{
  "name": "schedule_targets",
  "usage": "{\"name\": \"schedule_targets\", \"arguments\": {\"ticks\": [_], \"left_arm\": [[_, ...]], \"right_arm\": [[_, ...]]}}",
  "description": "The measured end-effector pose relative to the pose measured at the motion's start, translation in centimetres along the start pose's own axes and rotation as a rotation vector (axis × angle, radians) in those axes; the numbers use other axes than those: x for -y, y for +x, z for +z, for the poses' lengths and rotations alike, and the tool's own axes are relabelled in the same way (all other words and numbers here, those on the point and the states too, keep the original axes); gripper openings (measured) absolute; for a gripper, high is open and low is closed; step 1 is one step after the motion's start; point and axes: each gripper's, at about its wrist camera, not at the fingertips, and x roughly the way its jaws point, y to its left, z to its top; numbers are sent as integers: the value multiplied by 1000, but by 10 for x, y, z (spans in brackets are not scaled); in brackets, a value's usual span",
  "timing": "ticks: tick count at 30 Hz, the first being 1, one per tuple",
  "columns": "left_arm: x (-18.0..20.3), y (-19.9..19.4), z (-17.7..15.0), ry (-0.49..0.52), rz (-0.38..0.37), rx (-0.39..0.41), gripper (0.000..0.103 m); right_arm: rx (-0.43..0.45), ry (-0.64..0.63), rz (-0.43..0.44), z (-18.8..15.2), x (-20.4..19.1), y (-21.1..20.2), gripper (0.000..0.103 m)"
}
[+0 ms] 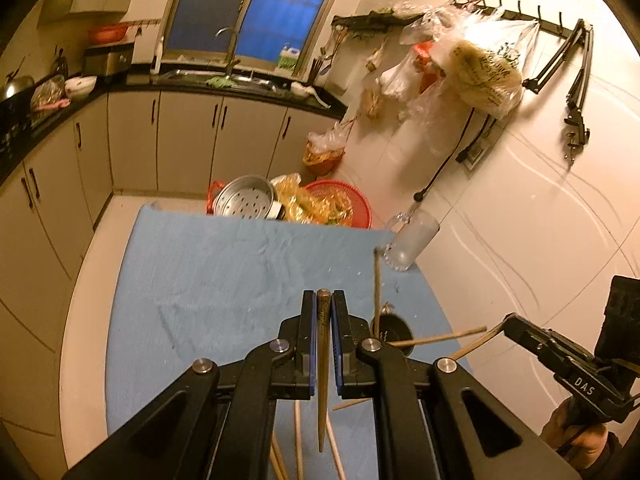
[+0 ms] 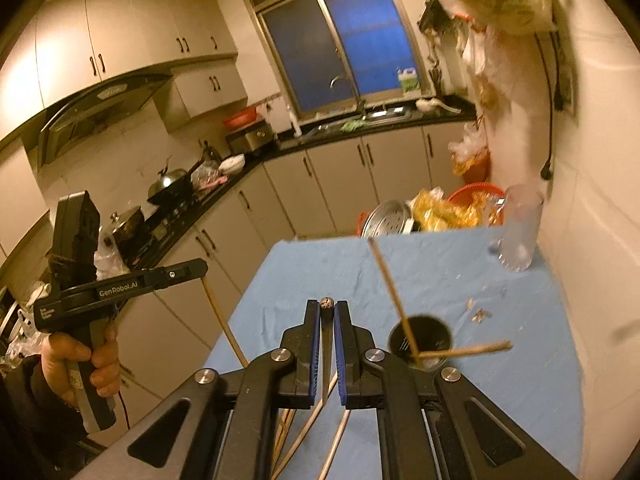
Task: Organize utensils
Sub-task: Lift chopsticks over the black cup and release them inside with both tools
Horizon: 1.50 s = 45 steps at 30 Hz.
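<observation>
My left gripper is shut on a brown chopstick that hangs down between its fingers above the blue cloth. My right gripper is shut on a dark chopstick. Each gripper also appears in the other view: the right gripper at the right edge, the left gripper at the left with its pale chopstick dangling. A black cup on the cloth holds two chopsticks, one upright and one leaning out. Several loose chopsticks lie on the cloth below the grippers.
A glass mug stands at the far right corner of the table by the tiled wall. Behind the table sit a metal steamer pot and a red basket with yellow bags. Crumbs dot the cloth near the cup.
</observation>
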Motion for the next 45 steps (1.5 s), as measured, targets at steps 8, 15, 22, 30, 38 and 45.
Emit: {"name": "schedule_targets", "arguments": {"ticks": [8,15,22,30,38,45], "left_arm": [[31,7,26,16,-32,77,7],[57,19,44,3,-63,157,7],[75,38,53,-11,-64,201,7],[90,72,37,28,-19,161,7],[92,95,22,47,9,98,7],[88,109,7,46,28,28,7]], "right_arm": [[101,6,-70,24,11,-32,8],[163,11,-133,32,22,-49,8],[246,-21,-213,35,24,-57,8],[217,-2,-231,30,38,-39,8],[148,-7,-237,18,49,-20,8],[80,-18,-243,0,51,-2,10]]}}
